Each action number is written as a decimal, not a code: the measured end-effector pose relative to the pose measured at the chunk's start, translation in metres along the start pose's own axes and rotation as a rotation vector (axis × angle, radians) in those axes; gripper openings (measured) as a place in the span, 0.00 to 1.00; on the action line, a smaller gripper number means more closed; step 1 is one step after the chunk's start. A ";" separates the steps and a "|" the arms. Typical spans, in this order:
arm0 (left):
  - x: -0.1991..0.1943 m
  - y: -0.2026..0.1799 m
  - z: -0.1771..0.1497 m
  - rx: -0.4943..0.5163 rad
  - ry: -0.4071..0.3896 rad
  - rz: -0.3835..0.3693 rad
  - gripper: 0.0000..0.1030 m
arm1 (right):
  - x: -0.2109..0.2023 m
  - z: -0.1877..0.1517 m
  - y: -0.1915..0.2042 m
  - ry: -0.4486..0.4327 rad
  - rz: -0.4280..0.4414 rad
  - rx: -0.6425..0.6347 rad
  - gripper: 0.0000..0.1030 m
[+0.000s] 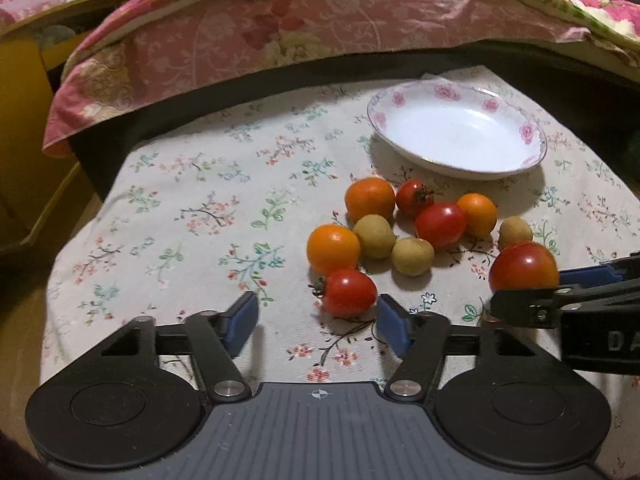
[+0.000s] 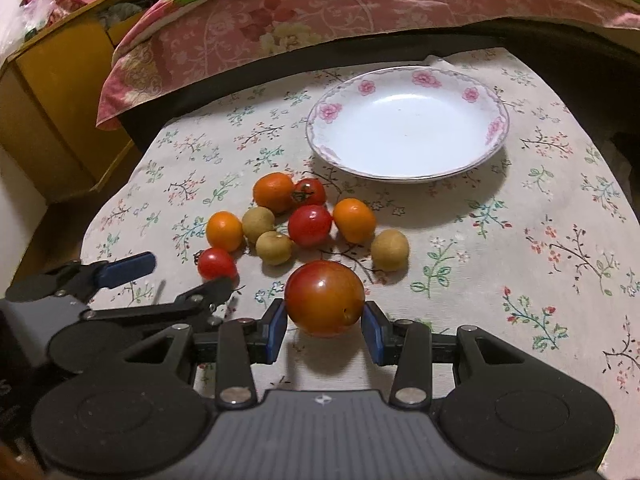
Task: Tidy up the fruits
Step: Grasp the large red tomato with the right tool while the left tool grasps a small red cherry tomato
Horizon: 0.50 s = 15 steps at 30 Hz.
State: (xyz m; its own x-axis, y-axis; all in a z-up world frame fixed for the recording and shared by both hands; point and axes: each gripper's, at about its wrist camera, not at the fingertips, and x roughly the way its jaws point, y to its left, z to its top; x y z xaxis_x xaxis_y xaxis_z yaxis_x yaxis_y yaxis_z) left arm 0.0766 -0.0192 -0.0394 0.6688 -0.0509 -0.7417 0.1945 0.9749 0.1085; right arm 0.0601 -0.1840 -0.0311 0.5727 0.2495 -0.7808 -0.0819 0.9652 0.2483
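Note:
My right gripper [image 2: 324, 330] is shut on a large red-orange tomato [image 2: 324, 298], its blue pads pressing both sides just above the cloth. In the left wrist view that tomato [image 1: 524, 266] and the right gripper [image 1: 534, 289] show at the right edge. My left gripper [image 1: 318, 322] is open. A small red tomato [image 1: 348, 292] lies between its fingertips, close to the right pad and clear of the left one. Seen from the right wrist, the left gripper [image 2: 176, 278] reaches in beside that small tomato [image 2: 217, 264]. A white plate with pink roses [image 1: 456, 132] [image 2: 408, 124] stands empty beyond the fruit.
A cluster of orange fruits [image 2: 274, 192], red tomatoes [image 2: 310, 226] and tan round fruits [image 2: 390, 255] lies on the floral cloth [image 2: 520, 280]. A pink quilt [image 2: 320, 16] hangs behind the table. A yellow wooden cabinet [image 2: 52, 120] stands at the left.

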 end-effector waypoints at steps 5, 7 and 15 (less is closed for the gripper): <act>0.005 -0.003 0.003 -0.007 0.001 -0.026 0.57 | 0.000 -0.001 -0.008 0.007 0.007 0.026 0.39; 0.005 -0.003 0.003 -0.011 0.001 -0.050 0.47 | 0.000 -0.001 -0.011 0.010 0.009 0.034 0.39; -0.002 -0.005 0.002 -0.004 0.019 -0.080 0.40 | -0.002 -0.002 -0.018 0.008 0.003 0.054 0.39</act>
State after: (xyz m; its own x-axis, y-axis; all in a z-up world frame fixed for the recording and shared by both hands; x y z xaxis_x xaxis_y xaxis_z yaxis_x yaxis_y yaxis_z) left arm 0.0758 -0.0242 -0.0377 0.6372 -0.1250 -0.7605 0.2445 0.9686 0.0457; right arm 0.0590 -0.2020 -0.0347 0.5660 0.2530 -0.7846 -0.0391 0.9589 0.2810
